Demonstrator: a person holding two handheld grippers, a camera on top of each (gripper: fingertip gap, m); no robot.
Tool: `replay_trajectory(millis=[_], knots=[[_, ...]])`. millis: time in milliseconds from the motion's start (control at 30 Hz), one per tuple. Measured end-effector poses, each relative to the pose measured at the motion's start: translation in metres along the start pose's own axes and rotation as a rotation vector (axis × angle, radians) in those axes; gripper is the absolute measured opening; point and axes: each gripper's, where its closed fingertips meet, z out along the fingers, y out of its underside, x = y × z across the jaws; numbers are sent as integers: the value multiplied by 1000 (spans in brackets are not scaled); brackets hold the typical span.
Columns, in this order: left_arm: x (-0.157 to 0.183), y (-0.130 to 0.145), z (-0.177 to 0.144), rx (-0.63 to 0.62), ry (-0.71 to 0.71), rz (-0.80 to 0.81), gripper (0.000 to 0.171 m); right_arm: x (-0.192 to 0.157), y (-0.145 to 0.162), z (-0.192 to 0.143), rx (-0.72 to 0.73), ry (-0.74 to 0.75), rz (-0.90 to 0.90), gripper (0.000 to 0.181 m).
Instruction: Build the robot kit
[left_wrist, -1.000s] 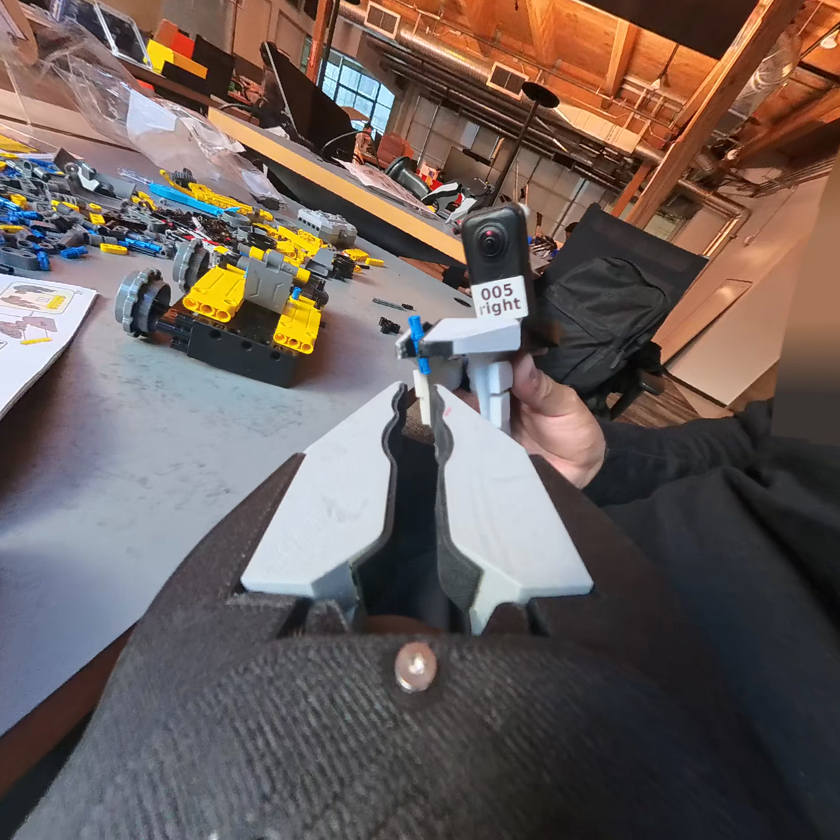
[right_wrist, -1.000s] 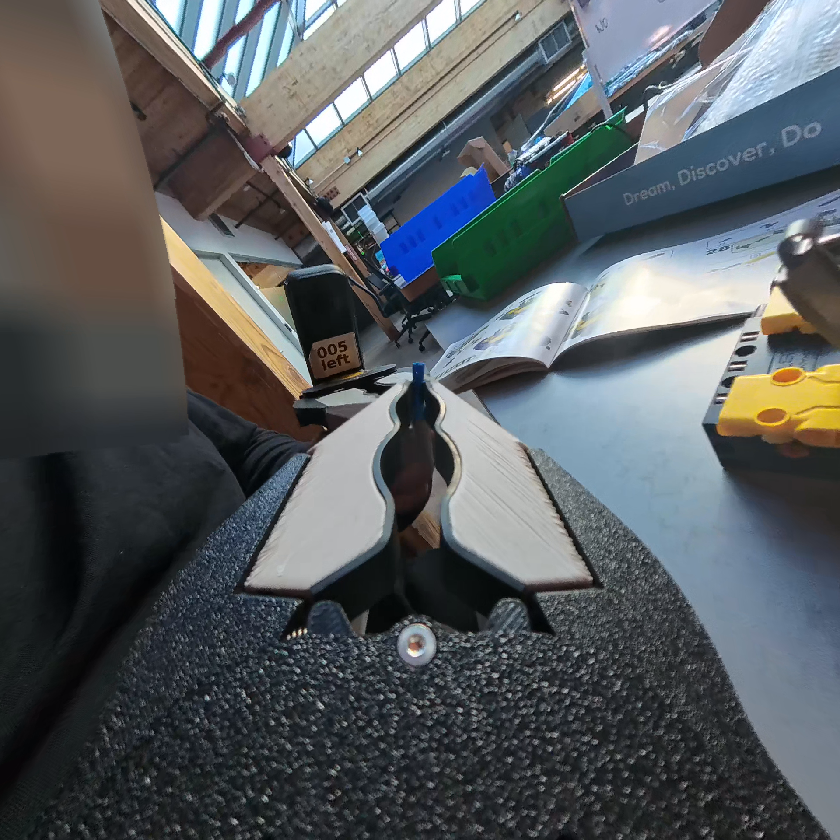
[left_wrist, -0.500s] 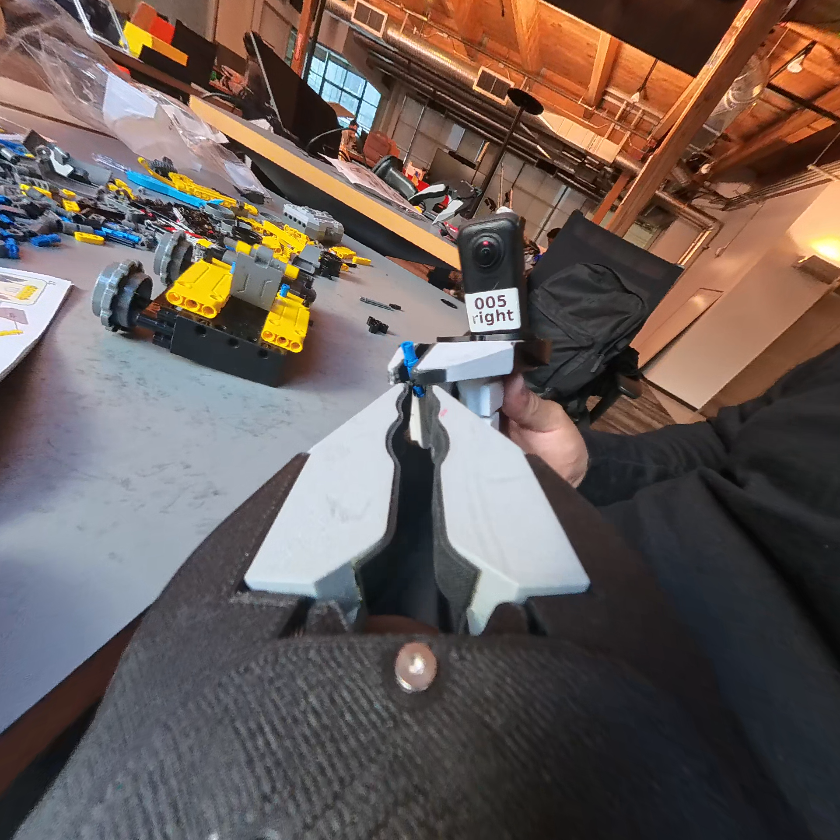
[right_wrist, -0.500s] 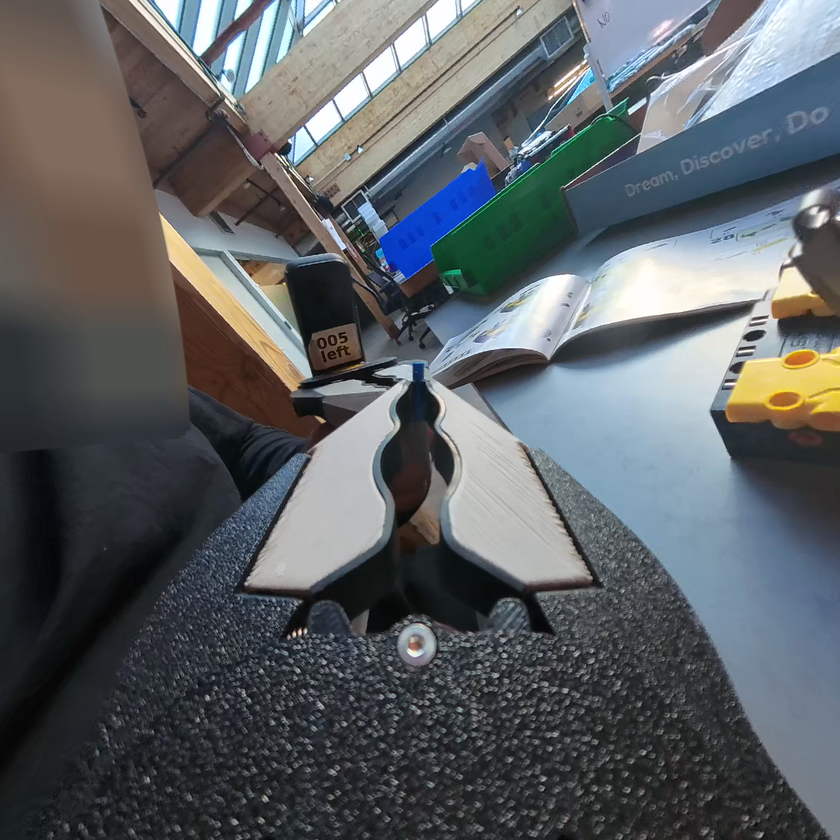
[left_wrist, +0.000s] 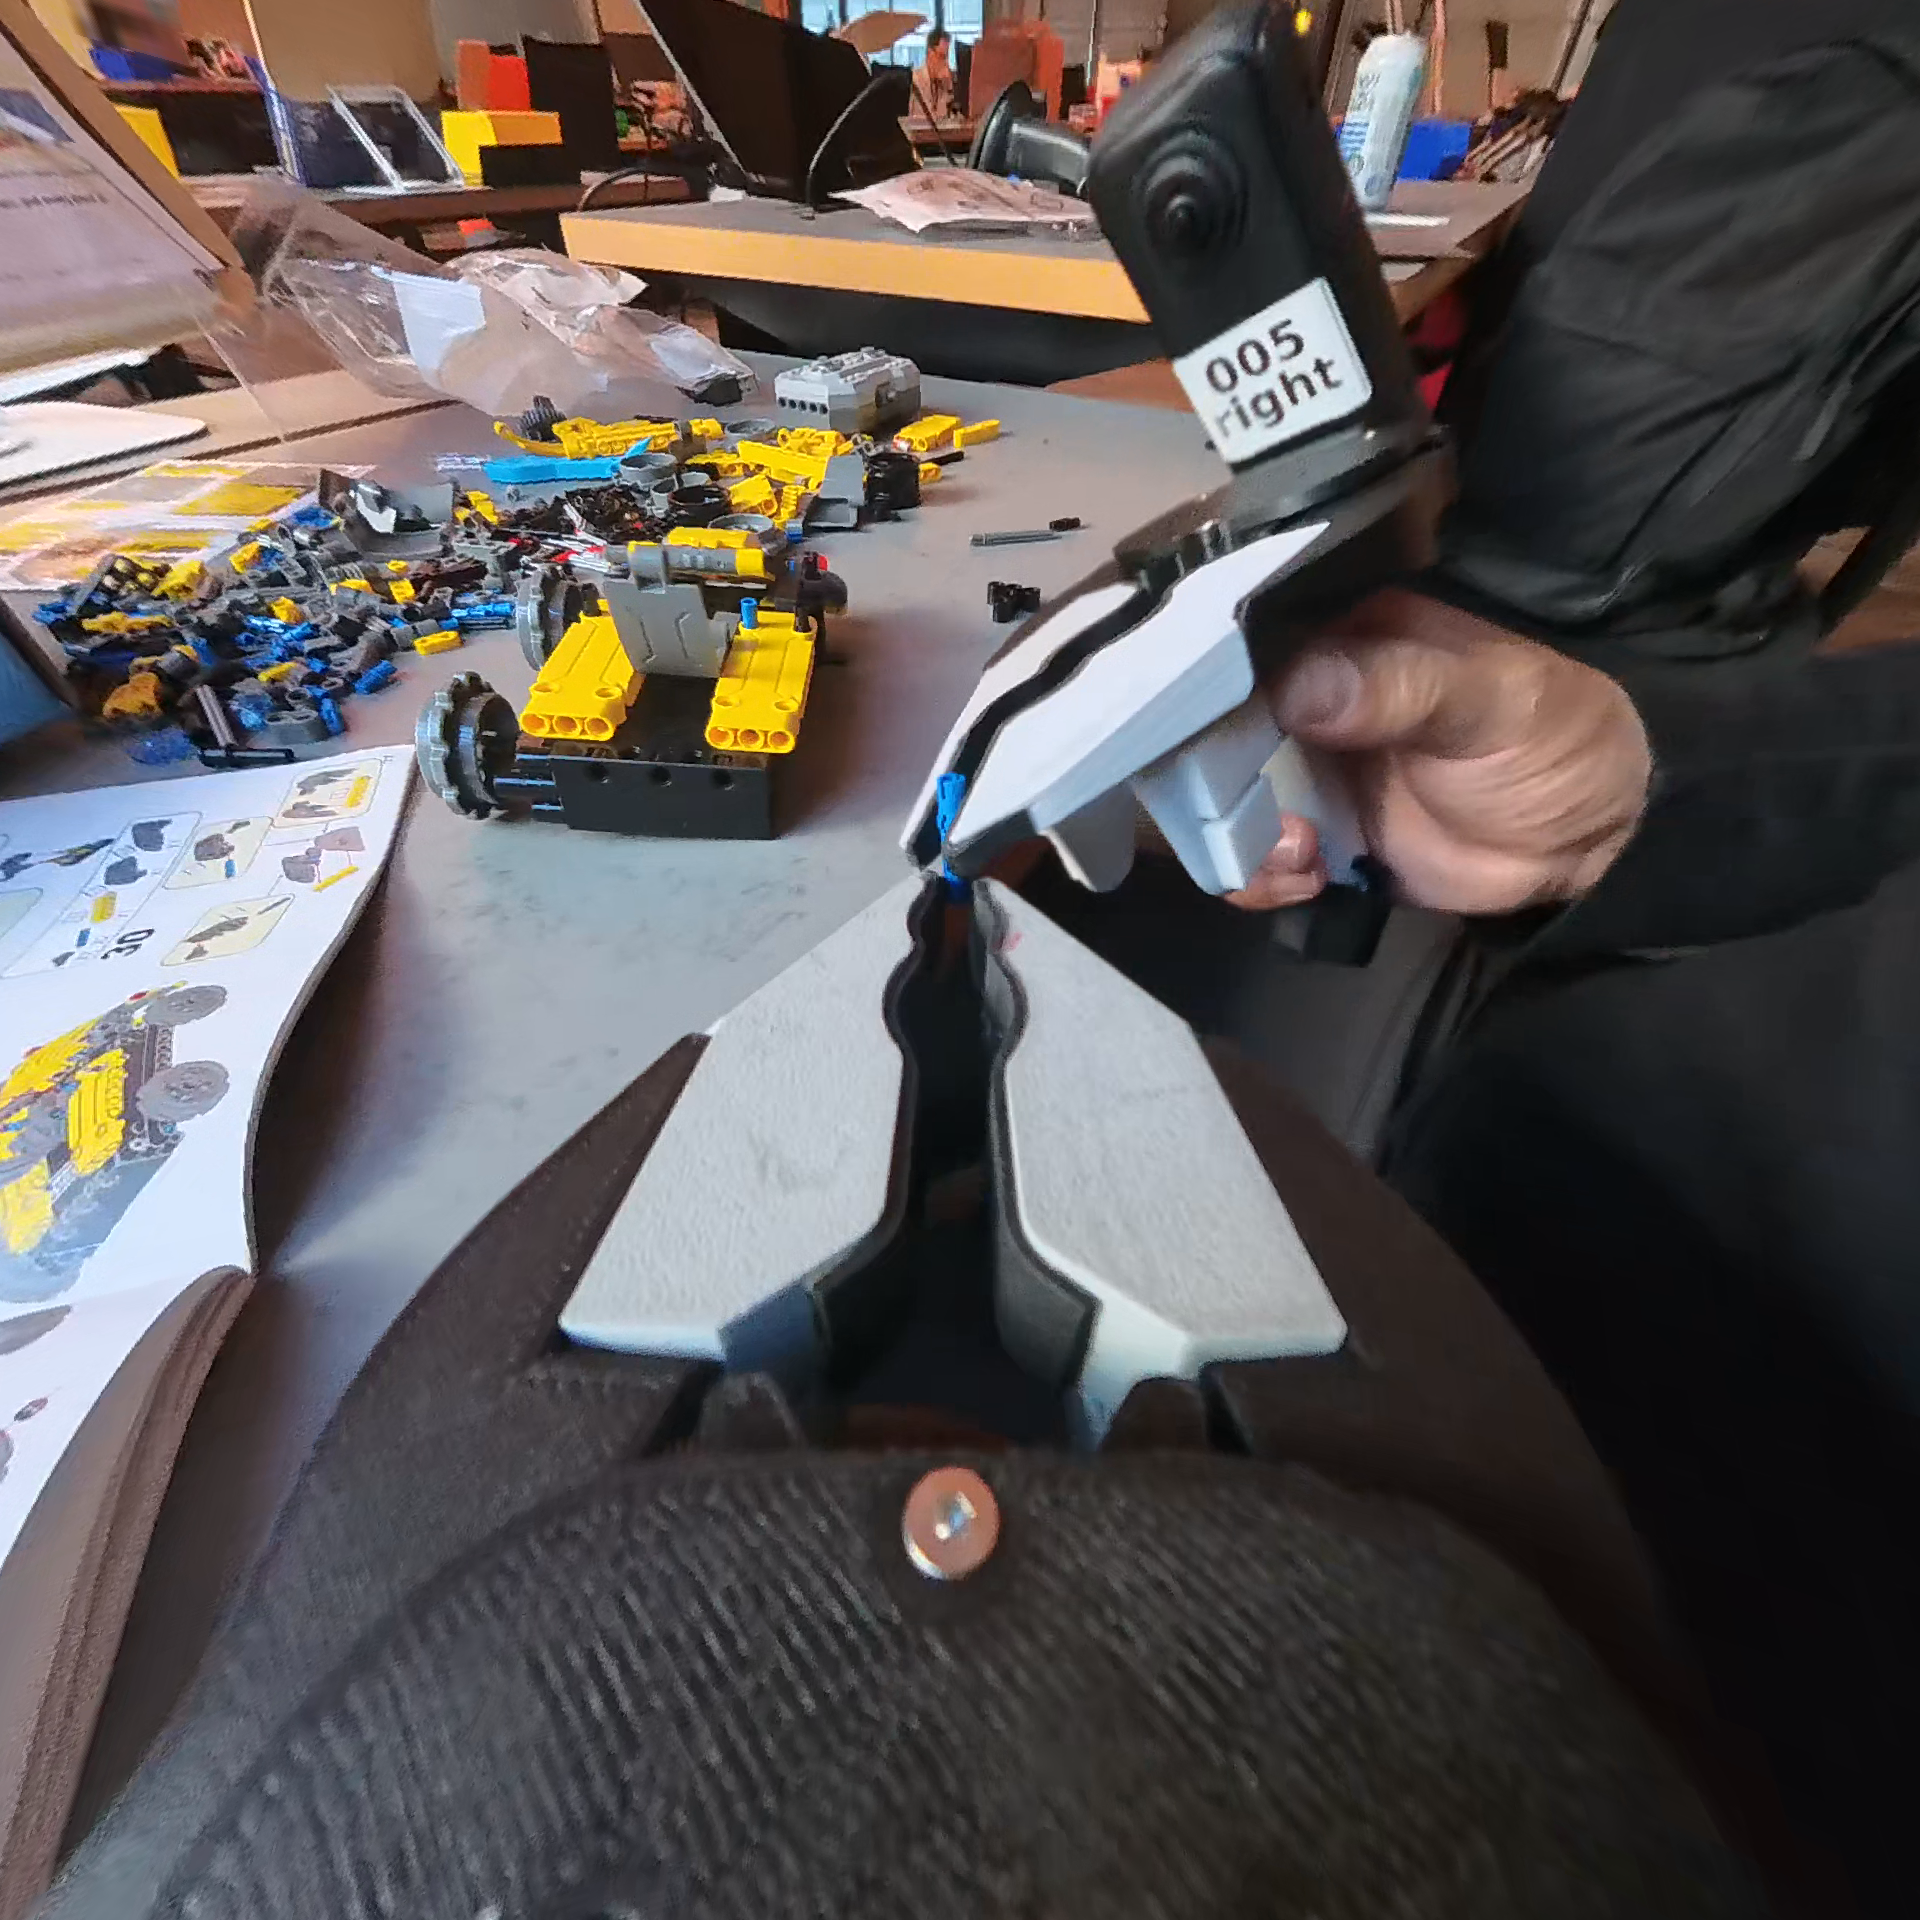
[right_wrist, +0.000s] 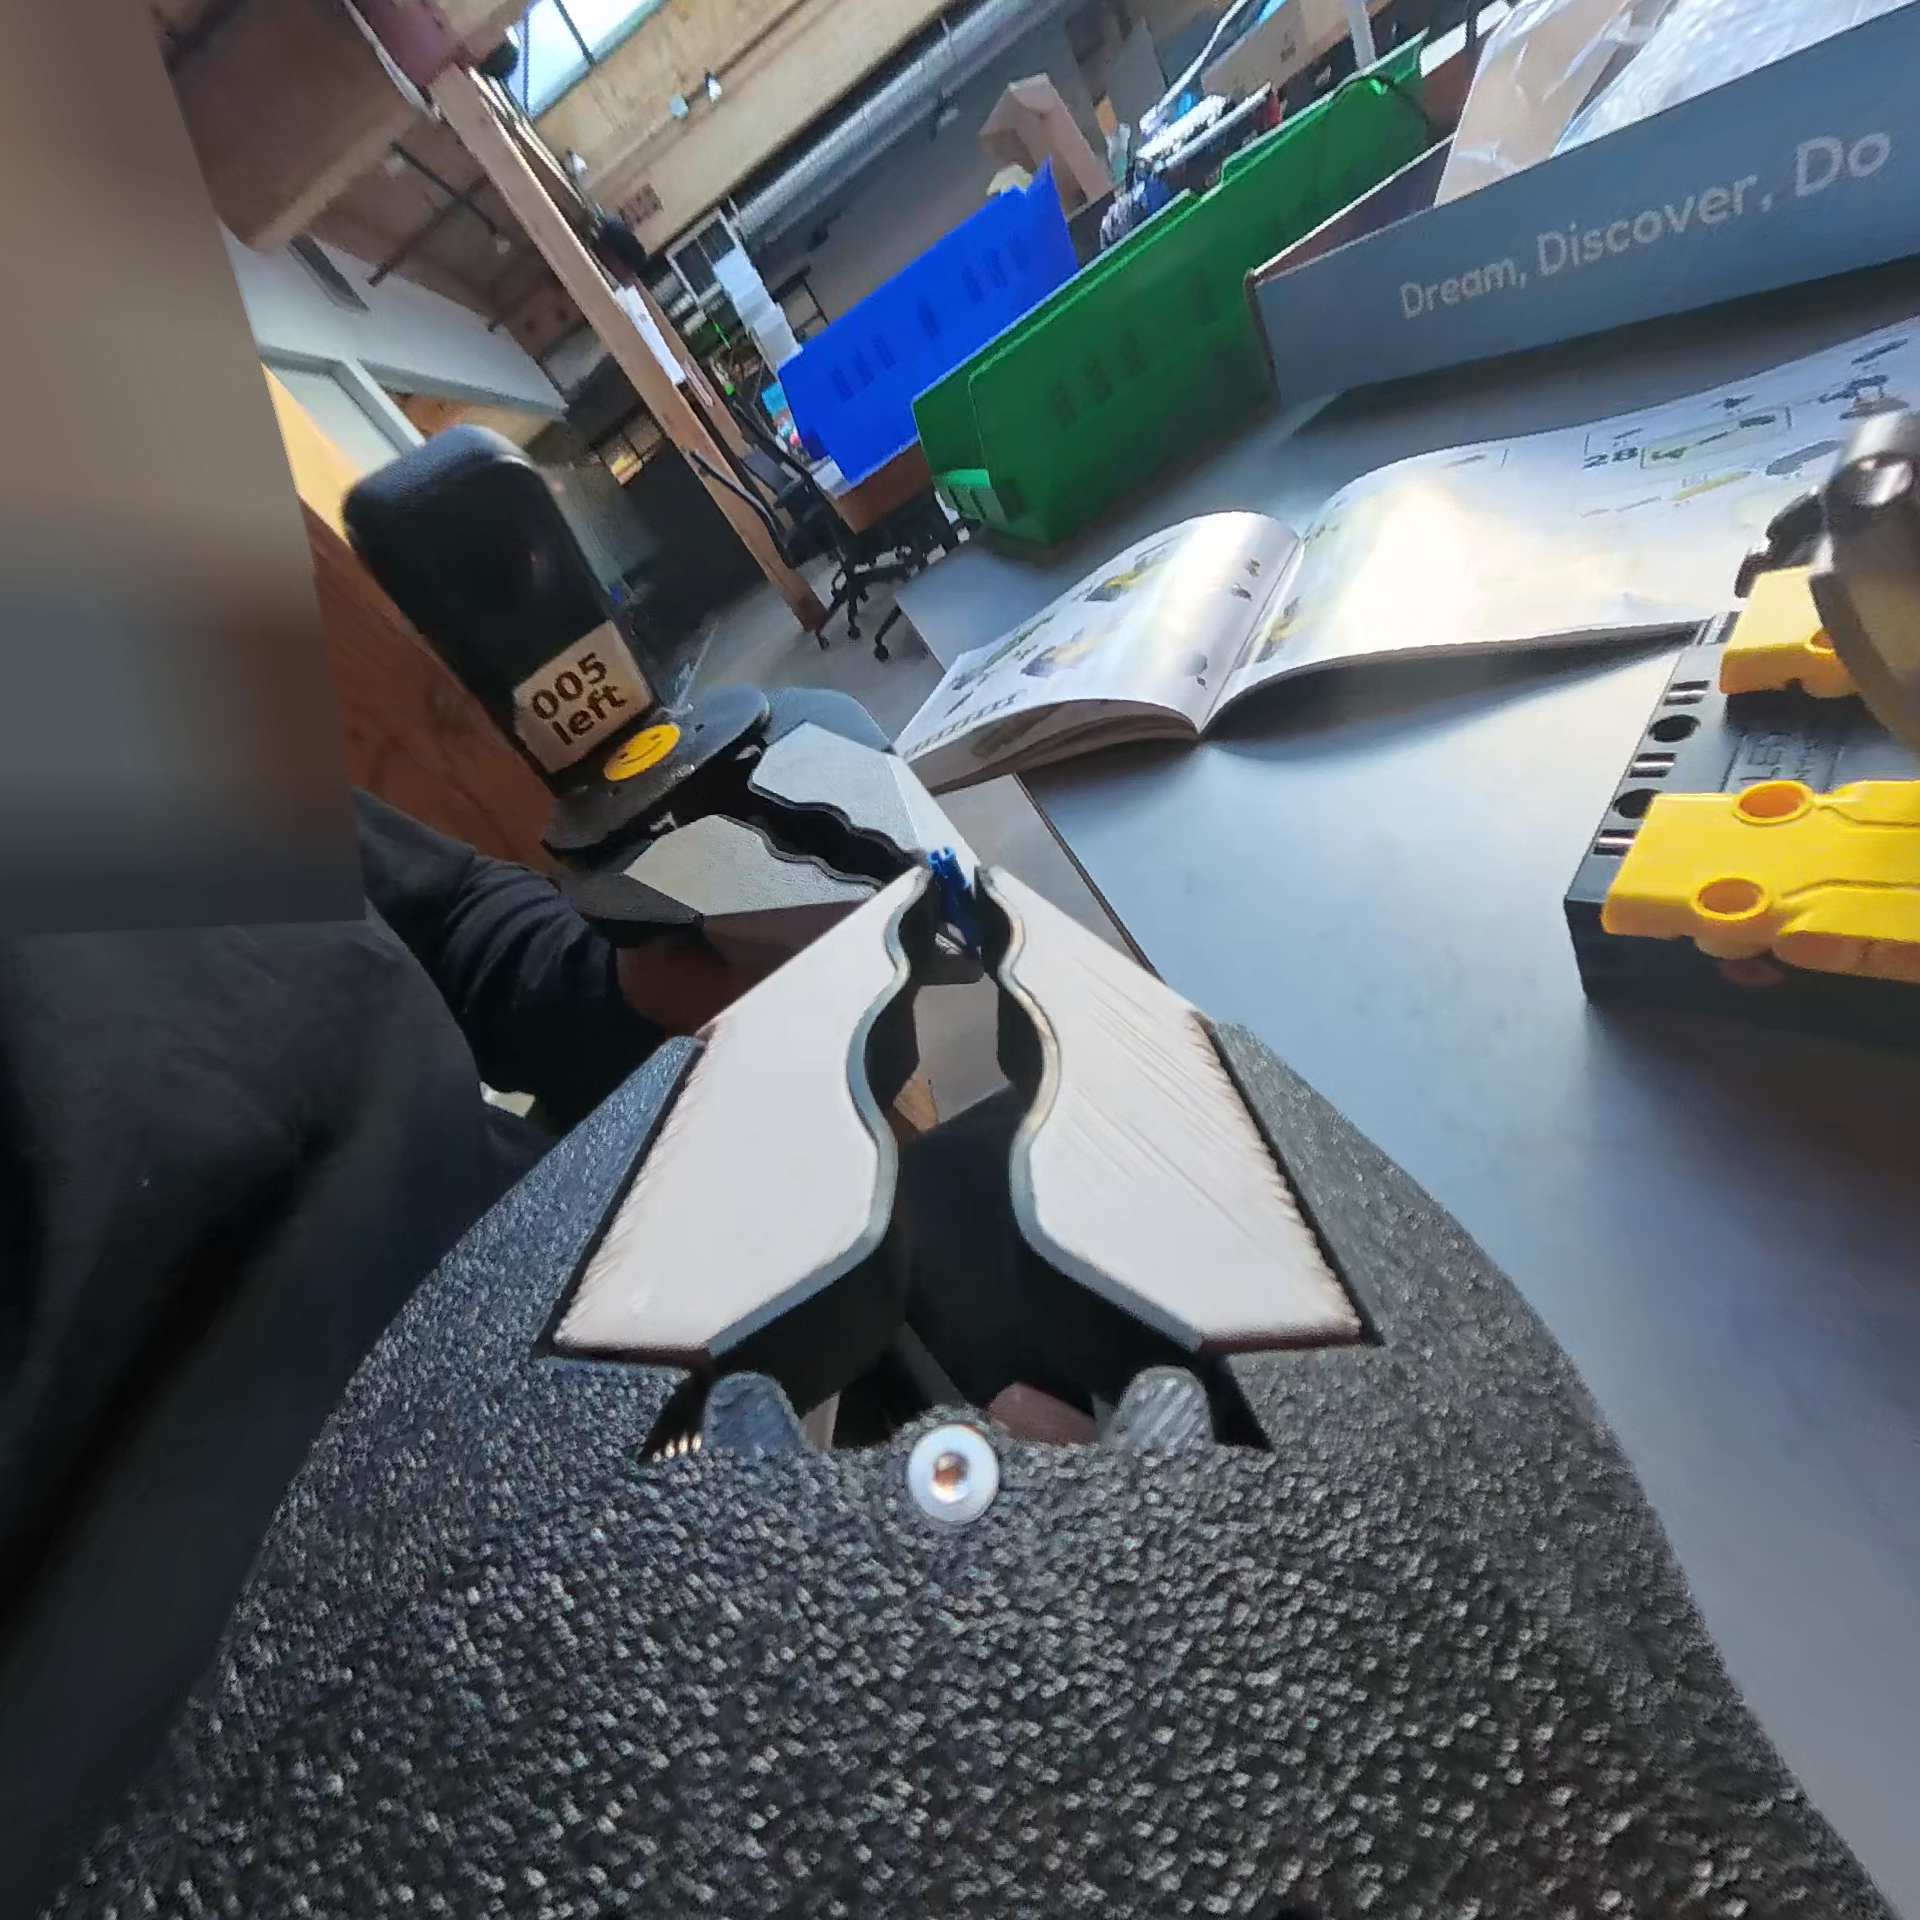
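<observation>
Grey tabletop (left_wrist: 582, 966) carries, from the left of the left wrist view, an open instruction booklet (left_wrist: 135, 997), a heap of loose blue, yellow and black building pieces (left_wrist: 249, 623), and a half-built yellow-and-black model (left_wrist: 655, 717) with a grey wheel. Clear plastic bags (left_wrist: 488, 322) lie behind the heap. Farther right, the left gripper (left_wrist: 951, 904) meets the right gripper (left_wrist: 940, 831) tip to tip above the table edge, with a small blue pin (left_wrist: 948, 821) between them. The left gripper's jaws stand nearly together at the tips on the pin's lower end, though blur leaves the contact uncertain. In the right wrist view the right gripper (right_wrist: 956, 894) pinches the blue pin (right_wrist: 951, 896). A hand (left_wrist: 1455, 758) holds its handle.
</observation>
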Motion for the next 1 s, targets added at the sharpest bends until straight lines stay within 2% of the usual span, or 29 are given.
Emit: replay_trajectory(millis=[167,433,633,867,1000], knots=[[2,0,1,1,12,-15,2,1,3,-6,-52,40,-54,7],[1,2,2,-8,10,-27,2,2,0,-15,-40,32,-58,9],[-1,5,3,-16,1,-32,2,6,-1,-24,-85,57,-90,24],[4,10,8,-64,-34,117,1,5,5,-24,-185,24,-127,25],[6,13,8,-90,-57,202,1,5,9,-19,-272,18,-196,18]])
